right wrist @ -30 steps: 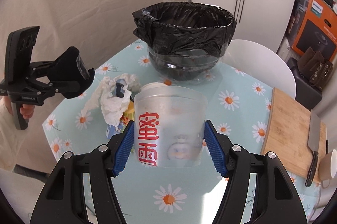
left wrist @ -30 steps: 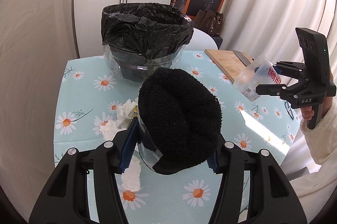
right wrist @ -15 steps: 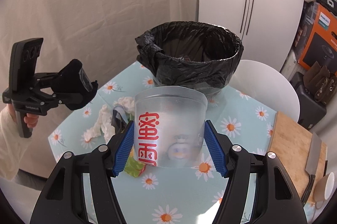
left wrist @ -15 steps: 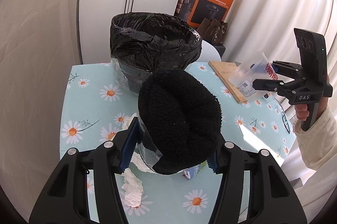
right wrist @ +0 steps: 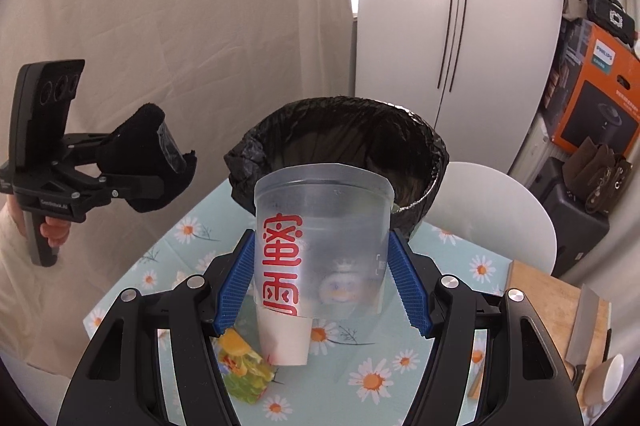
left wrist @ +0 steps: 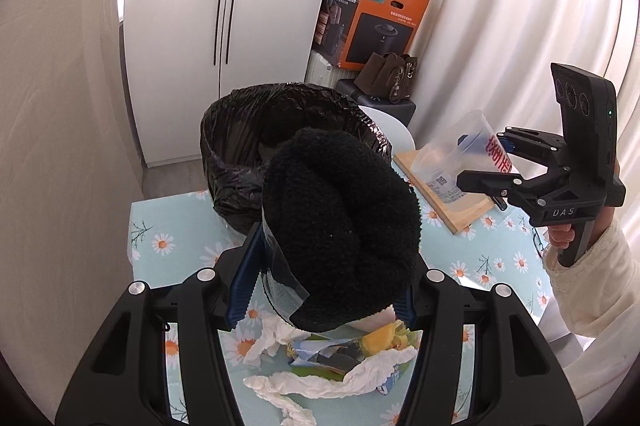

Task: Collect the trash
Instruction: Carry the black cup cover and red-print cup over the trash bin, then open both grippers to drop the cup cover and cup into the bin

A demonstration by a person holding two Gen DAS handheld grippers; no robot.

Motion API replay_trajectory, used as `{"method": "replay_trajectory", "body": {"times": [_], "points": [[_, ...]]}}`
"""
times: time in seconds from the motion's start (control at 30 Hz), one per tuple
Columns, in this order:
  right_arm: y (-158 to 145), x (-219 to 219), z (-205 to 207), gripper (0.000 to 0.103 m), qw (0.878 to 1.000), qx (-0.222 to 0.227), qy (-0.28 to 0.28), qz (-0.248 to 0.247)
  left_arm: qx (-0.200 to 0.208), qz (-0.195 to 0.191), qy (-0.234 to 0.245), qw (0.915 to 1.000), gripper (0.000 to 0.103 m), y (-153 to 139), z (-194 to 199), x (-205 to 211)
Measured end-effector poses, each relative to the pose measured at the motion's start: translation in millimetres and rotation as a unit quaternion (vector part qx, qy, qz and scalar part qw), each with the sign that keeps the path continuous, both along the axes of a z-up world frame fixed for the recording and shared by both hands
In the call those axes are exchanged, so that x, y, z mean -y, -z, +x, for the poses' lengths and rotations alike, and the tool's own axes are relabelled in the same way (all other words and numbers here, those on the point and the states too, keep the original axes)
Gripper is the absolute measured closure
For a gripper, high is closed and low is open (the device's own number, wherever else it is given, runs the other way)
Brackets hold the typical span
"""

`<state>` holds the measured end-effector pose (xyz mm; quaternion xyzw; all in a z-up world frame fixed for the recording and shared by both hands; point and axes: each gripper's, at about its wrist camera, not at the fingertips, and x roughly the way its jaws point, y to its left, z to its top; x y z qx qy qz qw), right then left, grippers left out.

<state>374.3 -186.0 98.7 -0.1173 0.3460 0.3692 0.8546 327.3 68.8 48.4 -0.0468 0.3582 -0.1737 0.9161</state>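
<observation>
Left wrist view: left hand-held gripper point(left wrist: 332, 290) clamped on black fuzzy item point(left wrist: 340, 226), bin point(left wrist: 240, 161) just ahead, below. Right hand-held gripper point(right wrist: 320, 282) clamped on clear cup point(right wrist: 320, 246), cup axis pointing at bin. Left seems nearer bin. Tissue and wrappers point(left wrist: 332, 366) on counter point(left wrist: 168, 226), nearer than bin.

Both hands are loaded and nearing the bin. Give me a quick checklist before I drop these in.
1. Left hand-held gripper clamped on the black fuzzy item: ok.
2. Right hand-held gripper clamped on the clear plastic cup: ok.
3. Bin open, black liner folded over its rim: ok.
4. Both items fully above the bin mouth: not ok, they hang short of it.
5. Cup empty: cannot tell.
6. Table cleared: not ok, tissues and wrappers remain.
</observation>
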Motion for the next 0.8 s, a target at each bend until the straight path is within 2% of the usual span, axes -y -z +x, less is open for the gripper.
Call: {"method": "replay_trajectory", "body": {"times": [0.07, 0.2, 0.27, 0.37, 0.53, 0.8], "points": [[-2, -10, 9, 0.042, 1.000, 0.004, -0.003, -0.011, 0.003, -0.006, 0.014, 0.9999, 0.046, -5, 14, 0], [-1, -27, 30, 0.042, 1.000, -0.002, -0.017, -0.020, 0.002, 0.009, 0.044, 0.9990, 0.046, -7, 45, 2], [1, -33, 42, 0.042, 1.000, -0.006, -0.020, -0.020, 0.011, 0.025, 0.066, 0.9975, 0.046, -8, 60, 5], [7, -45, 64, 0.042, 0.999, -0.011, -0.023, -0.024, 0.020, 0.028, 0.098, 0.9946, 0.046, -8, 86, 5], [19, -61, 106, 0.042, 0.999, -0.012, -0.025, -0.043, 0.020, 0.040, 0.126, 0.9910, 0.046, 3, 129, 5], [37, -80, 162, 0.042, 0.998, -0.018, -0.021, -0.065, -0.007, 0.049, 0.145, 0.9882, 0.046, 29, 197, -1]]}}
